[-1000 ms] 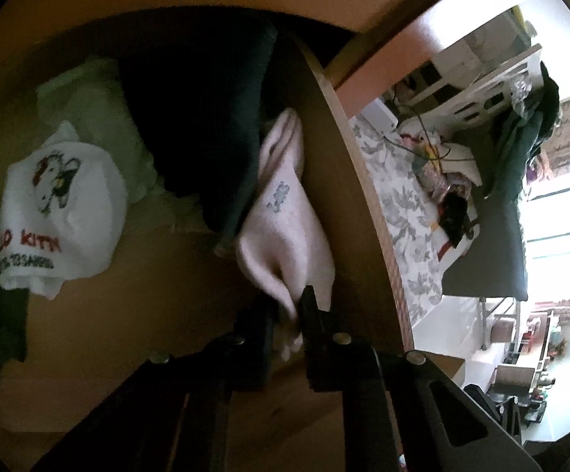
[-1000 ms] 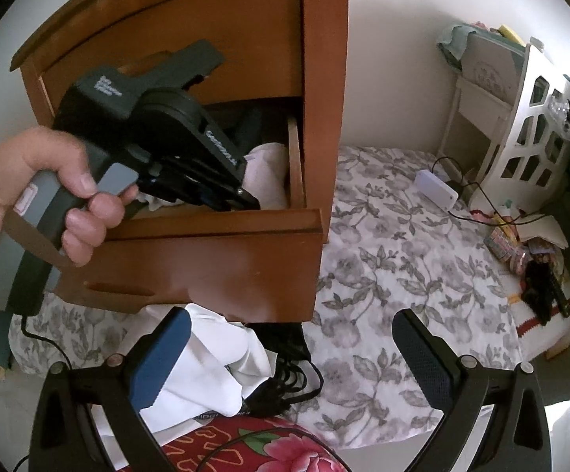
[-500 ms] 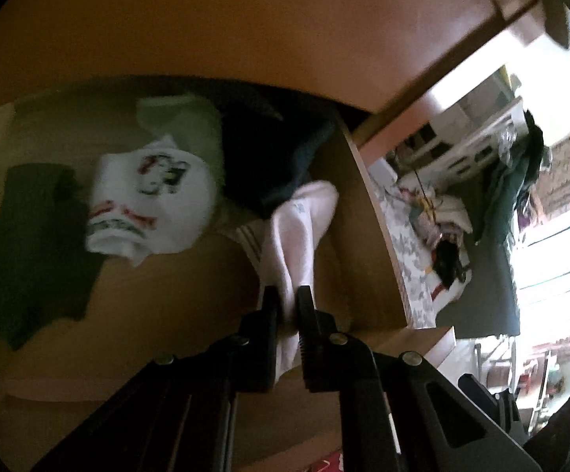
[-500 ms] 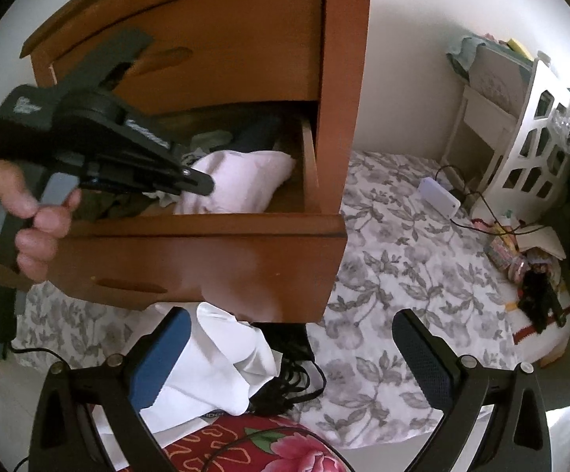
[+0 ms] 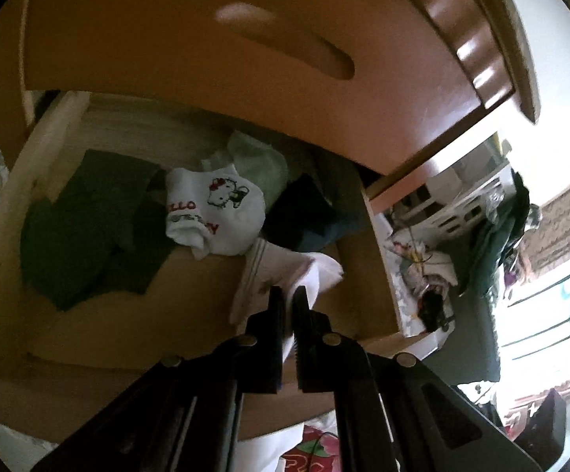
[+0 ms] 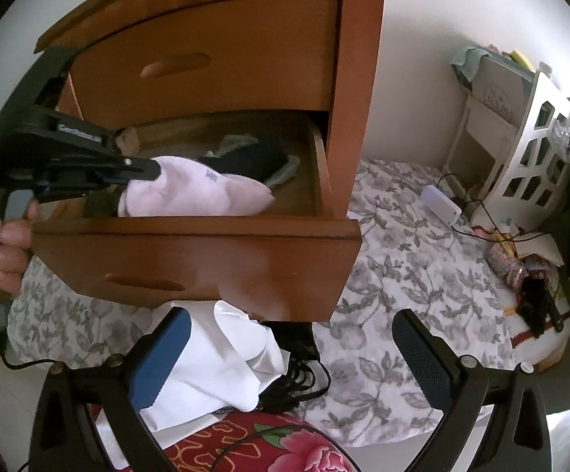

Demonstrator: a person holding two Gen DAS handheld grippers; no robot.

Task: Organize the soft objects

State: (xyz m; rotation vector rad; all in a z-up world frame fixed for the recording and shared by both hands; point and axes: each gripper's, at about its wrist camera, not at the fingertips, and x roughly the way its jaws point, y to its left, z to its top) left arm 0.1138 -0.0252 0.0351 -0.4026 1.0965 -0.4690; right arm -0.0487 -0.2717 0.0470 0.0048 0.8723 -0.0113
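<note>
My left gripper (image 5: 289, 295) holds a pale pink cloth (image 5: 285, 267) just above the floor of the open wooden drawer (image 5: 379, 259), its jaws closing tight with the pads pressed on the fabric. In the right wrist view a hand holds that gripper (image 6: 155, 169) from the left, and the pink cloth (image 6: 202, 192) hangs over the drawer's front part. Inside the drawer lie a white cartoon-print cloth (image 5: 222, 212), a dark green cloth (image 5: 84, 232) and a dark navy cloth (image 5: 308, 212). My right gripper (image 6: 289, 350) stands open below the drawer front (image 6: 206, 259), holding nothing.
A white cloth (image 6: 222, 362) and black cables (image 6: 300, 377) lie under the drawer front on the leaf-print bedspread (image 6: 403, 275). A red floral fabric (image 6: 269, 444) lies nearest me. The shut upper drawer (image 6: 214, 59) overhangs the open one. Clutter and a white rack (image 6: 541, 149) stand at the right.
My left gripper has drawn back and up from deep in the drawer, pulling the pink cloth away from the dark pile toward the drawer's front. The right gripper has stayed put.
</note>
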